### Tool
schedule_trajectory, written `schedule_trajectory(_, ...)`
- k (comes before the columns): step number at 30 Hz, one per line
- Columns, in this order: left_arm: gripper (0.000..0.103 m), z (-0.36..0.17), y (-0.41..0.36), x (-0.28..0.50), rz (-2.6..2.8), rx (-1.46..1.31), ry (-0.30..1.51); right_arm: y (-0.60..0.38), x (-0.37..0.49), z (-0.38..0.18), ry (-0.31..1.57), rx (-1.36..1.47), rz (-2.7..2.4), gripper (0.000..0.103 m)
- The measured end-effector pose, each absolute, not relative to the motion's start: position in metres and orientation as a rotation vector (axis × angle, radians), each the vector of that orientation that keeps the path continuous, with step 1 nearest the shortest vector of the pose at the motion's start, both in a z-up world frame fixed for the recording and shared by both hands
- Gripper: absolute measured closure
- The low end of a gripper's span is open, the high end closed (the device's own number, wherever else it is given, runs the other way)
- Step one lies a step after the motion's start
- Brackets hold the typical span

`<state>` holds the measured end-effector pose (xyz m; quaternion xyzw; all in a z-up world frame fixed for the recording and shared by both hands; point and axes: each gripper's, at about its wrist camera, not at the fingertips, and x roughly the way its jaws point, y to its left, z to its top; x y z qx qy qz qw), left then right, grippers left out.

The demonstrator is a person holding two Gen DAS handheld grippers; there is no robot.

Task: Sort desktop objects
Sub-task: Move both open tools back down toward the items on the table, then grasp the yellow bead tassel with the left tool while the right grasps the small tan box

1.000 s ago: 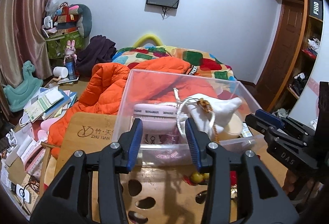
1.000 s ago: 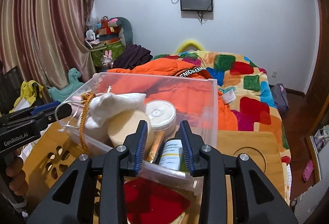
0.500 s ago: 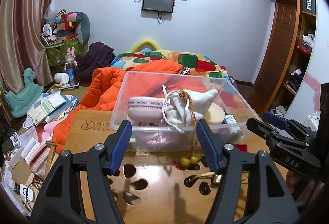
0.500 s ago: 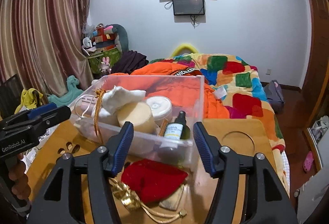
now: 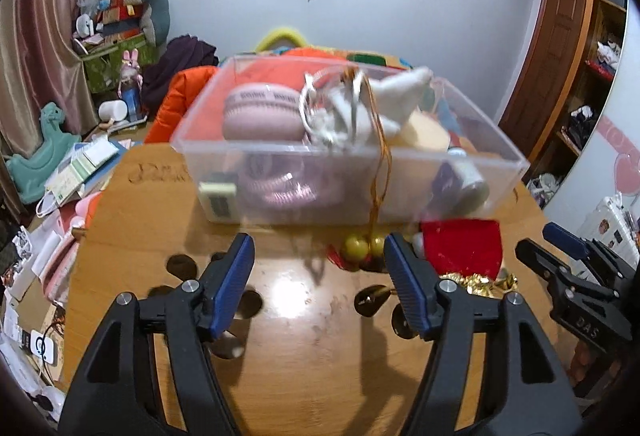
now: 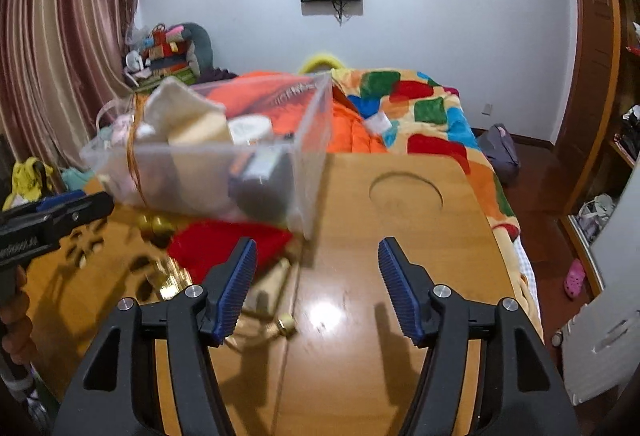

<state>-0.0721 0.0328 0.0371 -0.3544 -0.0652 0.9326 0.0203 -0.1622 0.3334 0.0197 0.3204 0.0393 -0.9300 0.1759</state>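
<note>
Item: clear plastic bin point(image 5: 344, 191), set on the wooden table point(image 5: 304, 348) at its far edge, filled with sorted goods. Contents recorded from the left wrist view: a pink rounded case point(image 5: 262, 111) at the left, a white drawstring pouch point(image 5: 384, 103) heaped at the centre, a pale round tin point(image 5: 426, 129) to its right, a small bottle point(image 5: 468, 177) lying at the right end, and a cream boxed device point(image 5: 218, 195) against the front wall. An orange cord point(image 5: 378, 171) is draped over the front wall and ends in two gold beads point(image 5: 364, 246) on the table just before the bin.

Item: red pouch point(image 5: 462, 248), lying on the table close against the bin's front right corner; gold trim point(image 5: 476, 282) is seen just in front of it. Contact between pouch and bin cannot be told.

Left gripper point(image 5: 320, 276): fingers are held well apart over bare table, nothing between them; the bin stands beyond the tips, untouched.

Right gripper point(image 6: 314, 276): fingers are likewise spread, nothing clamped. The table surface is framed between them; the red pouch point(image 6: 228, 248) lies just beyond the left-hand finger point(image 6: 236, 288), and a round recess point(image 6: 406, 193) in the table is seen further off to the right. Much of this view is blurred.

Background: a bed with a patchwork quilt point(image 6: 420, 115) and an orange jacket point(image 5: 176, 103) behind the table.
</note>
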Motion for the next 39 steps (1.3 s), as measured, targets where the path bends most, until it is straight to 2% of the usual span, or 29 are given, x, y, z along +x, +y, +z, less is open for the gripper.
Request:
schedule_trajectory(5,0.036,0.026,0.044,-0.08,2.862,-1.14,-0.177,0.34,-0.161,0.007,0.023,0.967,-2.558,0.044)
schedule_trajectory(10,0.039,0.024,0.053,-0.086,2.851,-1.153,-0.141,0.332,-0.161,0.001,0.037,0.967,-2.515,0.045)
schedule_trajectory(12,0.043,0.022,0.056,-0.089,2.837,-1.171,-0.136,0.327,-0.16,0.0,0.065,0.96,-2.506,0.045)
schedule_trajectory(17,0.044,0.018,0.065,-0.098,2.816,-1.217,-0.07,0.315,-0.163,-0.004,0.096,0.984,-2.47,0.056)
schedule_trajectory(23,0.044,0.013,0.071,-0.105,2.826,-1.252,-0.034,0.307,-0.167,-0.007,0.125,1.001,-2.458,0.061)
schedule_trajectory(28,0.05,0.012,0.073,-0.107,2.84,-1.267,-0.038,0.301,-0.166,-0.007,0.18,0.999,-2.48,0.063)
schedule_trajectory(31,0.056,0.012,0.072,-0.108,2.852,-1.271,-0.038,0.304,-0.167,-0.007,0.163,0.999,-2.487,0.07)
schedule_trajectory(34,0.066,0.012,0.067,-0.108,2.86,-1.266,-0.071,0.312,-0.169,-0.007,0.126,1.0,-2.48,0.078)
schedule_trajectory(39,0.085,0.014,0.059,-0.106,2.854,-1.256,-0.114,0.319,-0.167,-0.006,0.108,0.997,-2.485,0.078)
